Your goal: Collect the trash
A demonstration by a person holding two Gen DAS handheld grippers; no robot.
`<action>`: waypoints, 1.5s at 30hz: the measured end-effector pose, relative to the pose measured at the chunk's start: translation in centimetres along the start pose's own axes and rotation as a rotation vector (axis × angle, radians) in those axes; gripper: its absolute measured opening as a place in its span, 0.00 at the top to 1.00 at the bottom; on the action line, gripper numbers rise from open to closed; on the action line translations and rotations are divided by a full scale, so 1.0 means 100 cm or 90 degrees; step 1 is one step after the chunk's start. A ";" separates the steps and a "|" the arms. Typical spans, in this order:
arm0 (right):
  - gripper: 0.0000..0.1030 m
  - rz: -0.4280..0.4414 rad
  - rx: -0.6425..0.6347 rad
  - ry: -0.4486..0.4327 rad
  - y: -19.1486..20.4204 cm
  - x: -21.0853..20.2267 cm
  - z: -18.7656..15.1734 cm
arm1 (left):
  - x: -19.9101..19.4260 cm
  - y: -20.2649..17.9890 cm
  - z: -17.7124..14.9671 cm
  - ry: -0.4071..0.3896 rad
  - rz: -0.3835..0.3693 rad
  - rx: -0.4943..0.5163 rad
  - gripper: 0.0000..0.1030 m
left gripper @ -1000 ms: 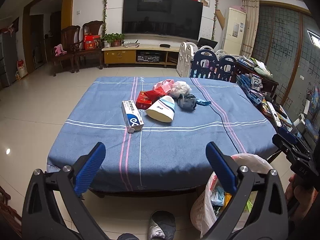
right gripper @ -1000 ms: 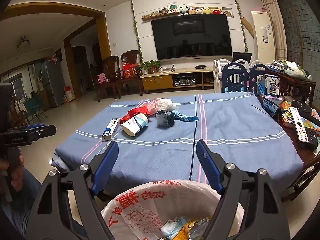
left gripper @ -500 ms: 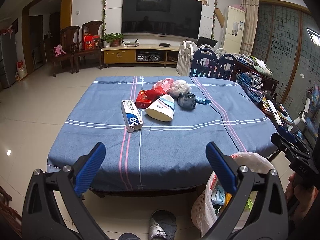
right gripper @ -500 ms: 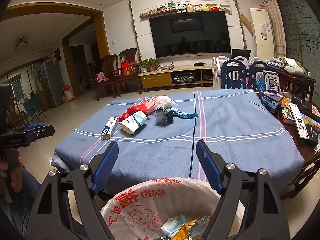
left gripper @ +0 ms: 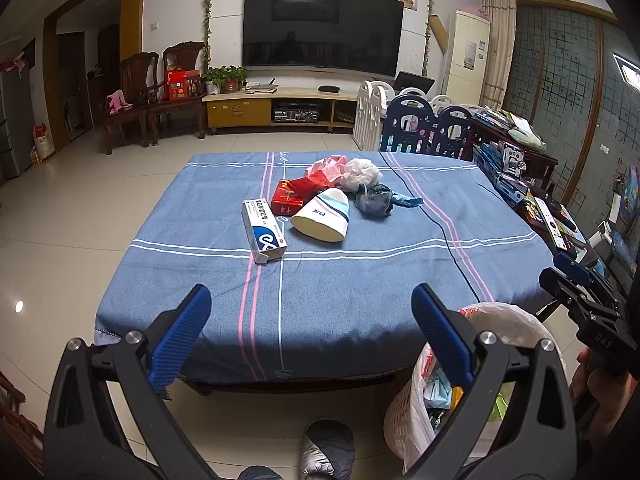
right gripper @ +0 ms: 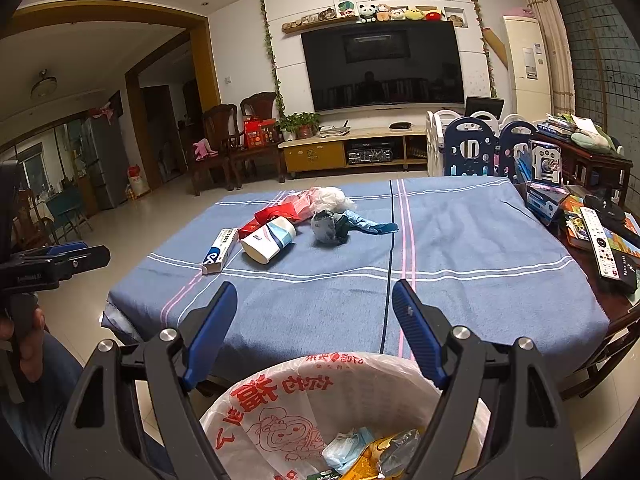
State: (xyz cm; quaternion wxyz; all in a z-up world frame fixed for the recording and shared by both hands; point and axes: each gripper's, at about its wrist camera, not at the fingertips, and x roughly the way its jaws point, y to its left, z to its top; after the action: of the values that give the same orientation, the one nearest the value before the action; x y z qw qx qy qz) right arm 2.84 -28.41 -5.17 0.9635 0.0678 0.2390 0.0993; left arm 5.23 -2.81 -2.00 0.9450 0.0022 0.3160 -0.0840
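Trash lies mid-table on the blue cloth: a white-and-blue box, a red packet, a paper cup on its side, a dark crumpled bag, a white plastic wad and a pink bag. The same pile shows in the right wrist view, with the cup and box. My left gripper is open and empty before the table's near edge. My right gripper is open and empty above the lined trash basket.
The basket stands on the floor at the table's near right corner and holds some wrappers. Remote controls and boxes crowd the side table on the right. Playpen panels stand behind the table. A shoe shows below.
Both grippers stay open and nearly still. The right wrist view has tipped down slightly, so the table pile sits a little higher in it.
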 end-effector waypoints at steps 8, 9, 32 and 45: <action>0.24 0.000 -0.002 0.004 0.001 0.001 0.000 | 0.000 0.000 0.000 0.001 0.001 0.001 0.03; 0.24 0.000 -0.002 0.004 0.001 0.001 0.000 | 0.000 0.000 0.000 0.001 0.001 0.001 0.03; 0.24 -0.071 -0.102 0.132 -0.009 0.106 0.033 | 0.165 0.041 0.052 0.166 0.081 -0.131 0.04; 0.30 -0.142 -0.195 0.314 -0.074 0.332 0.079 | 0.248 0.064 0.057 0.245 0.128 -0.149 0.11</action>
State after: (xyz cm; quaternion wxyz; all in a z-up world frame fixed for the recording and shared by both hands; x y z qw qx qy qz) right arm 36.55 -28.85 -14.42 0.8806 -0.1309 0.4536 0.0411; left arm 29.18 -0.69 -12.55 0.8648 -0.0597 0.4961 0.0492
